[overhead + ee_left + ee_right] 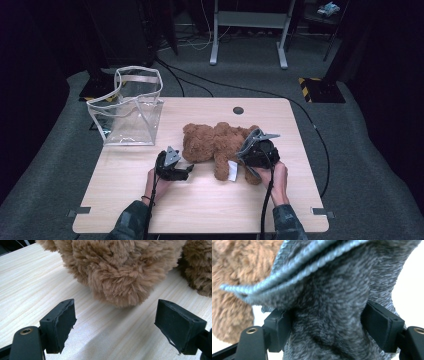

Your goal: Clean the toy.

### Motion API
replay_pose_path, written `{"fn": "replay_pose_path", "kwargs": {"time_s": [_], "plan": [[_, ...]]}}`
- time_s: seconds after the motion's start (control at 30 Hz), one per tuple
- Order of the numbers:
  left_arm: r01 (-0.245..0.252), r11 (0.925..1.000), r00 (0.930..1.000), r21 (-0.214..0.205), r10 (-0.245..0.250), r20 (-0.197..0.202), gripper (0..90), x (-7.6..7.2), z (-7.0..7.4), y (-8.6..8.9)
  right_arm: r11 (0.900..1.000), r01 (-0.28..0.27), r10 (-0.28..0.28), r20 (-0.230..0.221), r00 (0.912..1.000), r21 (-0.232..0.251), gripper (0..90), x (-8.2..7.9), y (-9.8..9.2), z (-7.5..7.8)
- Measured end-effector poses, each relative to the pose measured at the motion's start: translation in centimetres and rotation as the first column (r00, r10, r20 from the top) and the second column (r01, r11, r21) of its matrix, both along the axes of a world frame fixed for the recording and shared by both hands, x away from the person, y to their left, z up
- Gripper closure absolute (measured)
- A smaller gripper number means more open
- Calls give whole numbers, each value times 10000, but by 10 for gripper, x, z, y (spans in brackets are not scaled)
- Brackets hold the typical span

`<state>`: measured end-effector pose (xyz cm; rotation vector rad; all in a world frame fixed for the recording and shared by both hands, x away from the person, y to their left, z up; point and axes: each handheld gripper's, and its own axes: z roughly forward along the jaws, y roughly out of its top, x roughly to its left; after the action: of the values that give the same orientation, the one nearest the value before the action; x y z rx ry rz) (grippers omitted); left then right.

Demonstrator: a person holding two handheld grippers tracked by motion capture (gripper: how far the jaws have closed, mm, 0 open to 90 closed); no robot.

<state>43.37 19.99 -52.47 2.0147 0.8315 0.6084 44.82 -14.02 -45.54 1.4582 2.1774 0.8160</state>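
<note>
**Grey garment at the teddy bear's lower body, right jaws loose around the cloth**

The teddy bear (220,142) lies on the counter (200,200), near the clear bag (131,112). The right gripper (334,327) has its jaws parted with the grey knit garment (332,315) bunched between them; whether the pads still press on it cannot be told. The left gripper (122,327) rests on the counter just short of the bear's plush, jaws wide apart and empty. Recommended procedure: steady the bear with the left gripper first, then re-clamp the right jaws on the ribbed hem (294,272) rather than loose cloth, and pull evenly along the limb.
</note>
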Motion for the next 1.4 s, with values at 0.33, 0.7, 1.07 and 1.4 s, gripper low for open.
{"fn": "replay_pose_path", "kwargs": {"time_s": [0.33,0.7,1.07,1.4], "plan": [[-20,10000,10000,19,20,-1,164,0,0,0,9955,-154,135,208,9997,939,738,-3,-16,-2],[-26,10000,10000,16,26,-35,165,0,0,-1,9849,152,-319,946,9950,1723,732,-24,-32,29],[-24,10000,10000,10,24,-4,167,0,0,0,9923,969,-965,-87,9953,777,726,-3,-27,-18],[-13,10000,10000,40,13,-33,167,0,0,0,9889,1485,-1486,-213,9887,-33,728,-11,-43,-19]]}}
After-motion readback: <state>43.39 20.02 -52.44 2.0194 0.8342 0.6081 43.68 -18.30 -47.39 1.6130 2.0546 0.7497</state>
